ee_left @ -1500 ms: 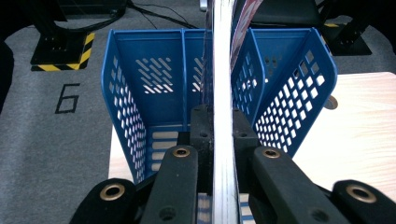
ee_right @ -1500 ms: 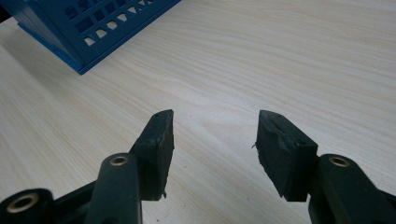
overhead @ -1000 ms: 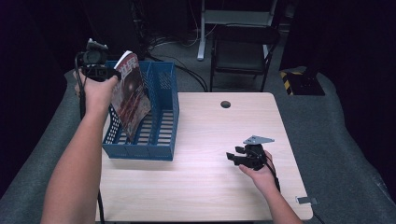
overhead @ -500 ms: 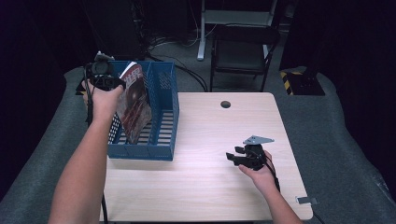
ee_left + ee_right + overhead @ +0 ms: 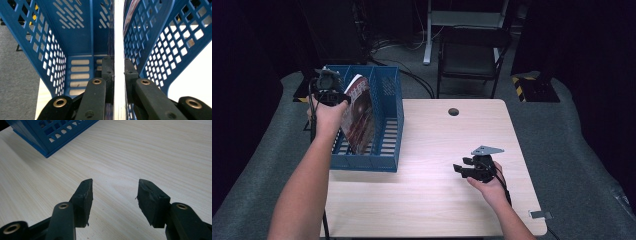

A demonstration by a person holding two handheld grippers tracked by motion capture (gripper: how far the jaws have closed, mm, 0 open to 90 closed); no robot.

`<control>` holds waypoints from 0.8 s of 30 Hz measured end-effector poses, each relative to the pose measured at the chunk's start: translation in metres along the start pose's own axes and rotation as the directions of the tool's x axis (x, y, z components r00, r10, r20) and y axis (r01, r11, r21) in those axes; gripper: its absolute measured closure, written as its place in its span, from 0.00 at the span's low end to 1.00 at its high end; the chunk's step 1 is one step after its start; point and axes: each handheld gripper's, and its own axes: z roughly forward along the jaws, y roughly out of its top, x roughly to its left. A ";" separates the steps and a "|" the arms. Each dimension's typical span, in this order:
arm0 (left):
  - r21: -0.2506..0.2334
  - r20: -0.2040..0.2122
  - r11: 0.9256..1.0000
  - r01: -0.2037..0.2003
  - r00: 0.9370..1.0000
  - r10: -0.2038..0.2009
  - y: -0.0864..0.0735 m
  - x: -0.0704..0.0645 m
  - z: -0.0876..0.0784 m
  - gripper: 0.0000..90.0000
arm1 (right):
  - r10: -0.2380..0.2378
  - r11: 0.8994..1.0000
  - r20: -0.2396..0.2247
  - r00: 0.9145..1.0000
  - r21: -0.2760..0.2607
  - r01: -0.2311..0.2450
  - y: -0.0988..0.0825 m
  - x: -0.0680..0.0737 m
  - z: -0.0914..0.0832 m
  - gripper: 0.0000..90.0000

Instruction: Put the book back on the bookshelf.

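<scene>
Glossy red-covered magazine [image 5: 358, 114]: it's pinched in my left tool, tilted, its lower part down inside the crate's middle slot, top edge leaning out above the rim.
Magazine edge-on [image 5: 119, 37]: in the left gripper view I see its white page edge running straight up between my jaws, a blue divider on either side.
Left tool [image 5: 330, 90]: pressed tight onto the magazine, held up over the crate's far left side; my left hand [image 5: 328, 111] is wrapped around it.
Left tool close up [image 5: 119, 68]: both black jaws flat against the pages, no gap showing.
Blue perforated plastic file crate [image 5: 390, 131]: sitting on the left part of the surface, slatted floor visible through the compartments.
Crate corner [image 5: 53, 135]: it shows at the top left of the right gripper view.
Right tool [image 5: 462, 169]: resting low at the right part of the surface, well apart from the crate, pointing left.
Right tool close up [image 5: 115, 192]: jaws spread wide, gripping nothing, bare wood between them.
Light wood-grain surface [image 5: 447, 145]: a dark round hole near the far edge.
</scene>
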 end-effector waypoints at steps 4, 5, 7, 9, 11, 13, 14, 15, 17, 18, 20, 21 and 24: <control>-0.004 0.007 1.000 -0.009 1.000 0.009 -0.004 0.002 -0.002 0.92 | 0.006 1.000 0.001 1.000 0.001 -0.006 0.000 0.001 0.000 0.51; -0.006 0.011 1.000 -0.011 1.000 0.011 -0.004 0.002 -0.002 0.92 | 0.006 1.000 0.003 1.000 0.002 -0.006 0.000 0.001 0.000 0.51; -0.006 0.021 1.000 -0.019 1.000 0.019 -0.005 0.003 -0.002 0.91 | 0.000 1.000 0.005 1.000 -0.001 0.000 0.000 0.001 0.000 0.51; -0.001 0.028 1.000 -0.019 0.999 0.019 -0.006 0.002 -0.003 0.90 | -0.003 1.000 0.000 1.000 0.007 0.003 0.000 0.001 0.001 0.51; 0.006 0.030 1.000 -0.025 0.999 0.024 -0.006 0.002 -0.004 0.90 | 0.000 1.000 0.002 1.000 0.013 0.000 0.000 0.002 0.001 0.51; 0.002 0.032 1.000 -0.026 0.999 0.026 -0.006 0.003 -0.005 0.89 | 0.002 1.000 0.003 1.000 0.004 -0.002 0.000 0.003 0.002 0.51; 0.008 0.032 1.000 -0.028 0.999 0.028 -0.006 0.003 -0.007 0.89 | 0.003 1.000 0.001 1.000 0.005 -0.003 0.000 0.003 0.002 0.51; 0.007 0.035 1.000 -0.025 0.999 0.025 -0.006 0.003 -0.007 0.89 | 0.002 1.000 0.003 1.000 0.007 -0.002 0.000 0.003 0.002 0.51; 0.007 0.040 1.000 -0.019 0.999 0.019 -0.006 0.003 -0.010 0.89 | 0.003 1.000 0.003 1.000 0.013 -0.004 0.000 0.002 0.001 0.51; 0.009 0.042 1.000 -0.025 0.999 0.025 -0.006 0.004 -0.012 0.89 | 0.005 1.000 0.000 1.000 0.010 -0.005 0.000 0.002 0.001 0.51; 0.011 0.048 0.999 -0.030 0.998 0.030 -0.006 0.003 -0.015 0.89 | 0.004 1.000 0.001 1.000 0.008 -0.004 0.000 0.002 0.001 0.51; 0.012 0.048 0.999 -0.034 0.998 0.034 -0.006 0.003 -0.018 0.89 | 0.002 1.000 0.003 1.000 0.010 -0.002 0.000 0.002 0.001 0.51; 0.009 0.058 0.999 -0.038 0.998 0.037 -0.007 0.004 -0.024 0.89 | 0.000 1.000 0.001 1.000 0.010 0.000 0.000 0.002 0.001 0.51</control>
